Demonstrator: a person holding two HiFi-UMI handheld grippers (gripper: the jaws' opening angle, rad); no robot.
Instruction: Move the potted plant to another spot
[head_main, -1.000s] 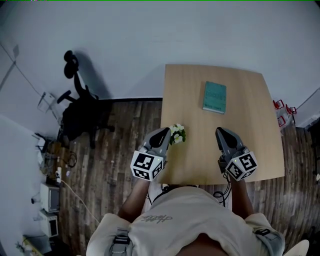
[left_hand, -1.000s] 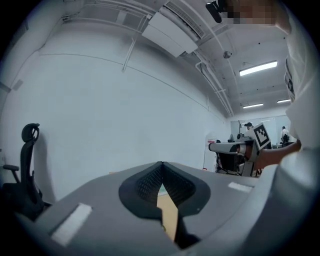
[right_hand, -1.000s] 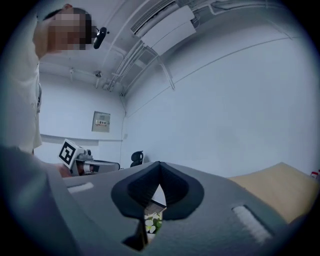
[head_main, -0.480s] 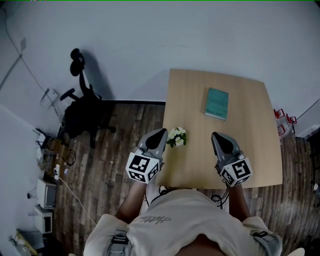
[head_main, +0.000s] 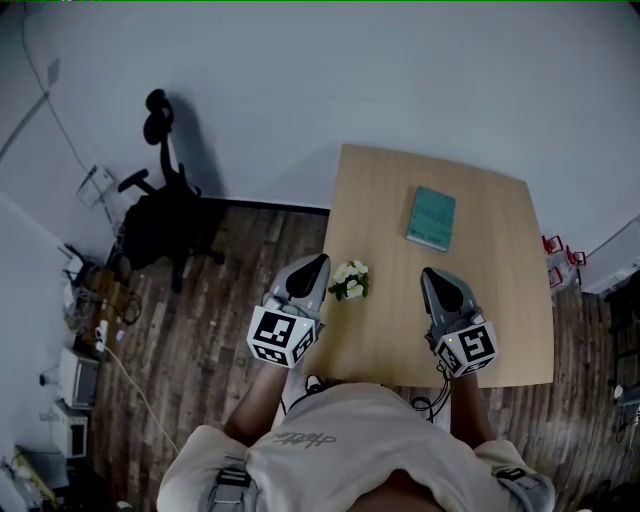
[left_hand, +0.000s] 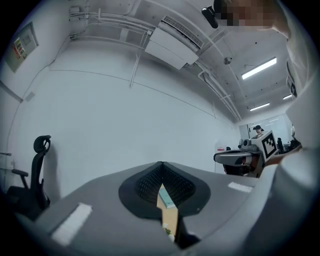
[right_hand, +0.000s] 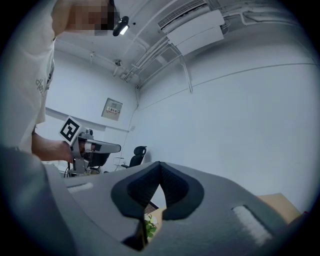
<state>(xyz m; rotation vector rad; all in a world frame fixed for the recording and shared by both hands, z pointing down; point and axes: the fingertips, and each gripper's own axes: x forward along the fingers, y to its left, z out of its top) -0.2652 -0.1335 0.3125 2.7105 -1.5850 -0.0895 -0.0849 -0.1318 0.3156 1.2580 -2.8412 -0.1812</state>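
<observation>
The pale wooden square table (head_main: 510, 300) stands pushed against the white wall (head_main: 400, 80), over dark plank flooring (head_main: 230, 330); a black office chair (head_main: 160, 215) is parked well off to the left, out of the way. The person stands at the table's near edge with a grey two-jaw tool in each hand; both are held level over the tabletop, I'd guess so that either could come at something from the side. The left gripper (head_main: 314, 268) has its jaws pressed together at the tips with nothing caught between them; the right gripper (head_main: 434, 283) is likewise closed and empty (only slivers of table show through the hollows behind the tips). A teal rectangular book (head_main: 431, 218) lies flat toward the far side, clear of both tools. The small potted plant with white blossoms and green leaves (head_main: 350, 281) sits upright near the table's left edge, just beside the left gripper's tips and well apart from the right; its pot is hidden under the foliage. That fits a plant waiting to be gripped as well as one just put down at its new place.
</observation>
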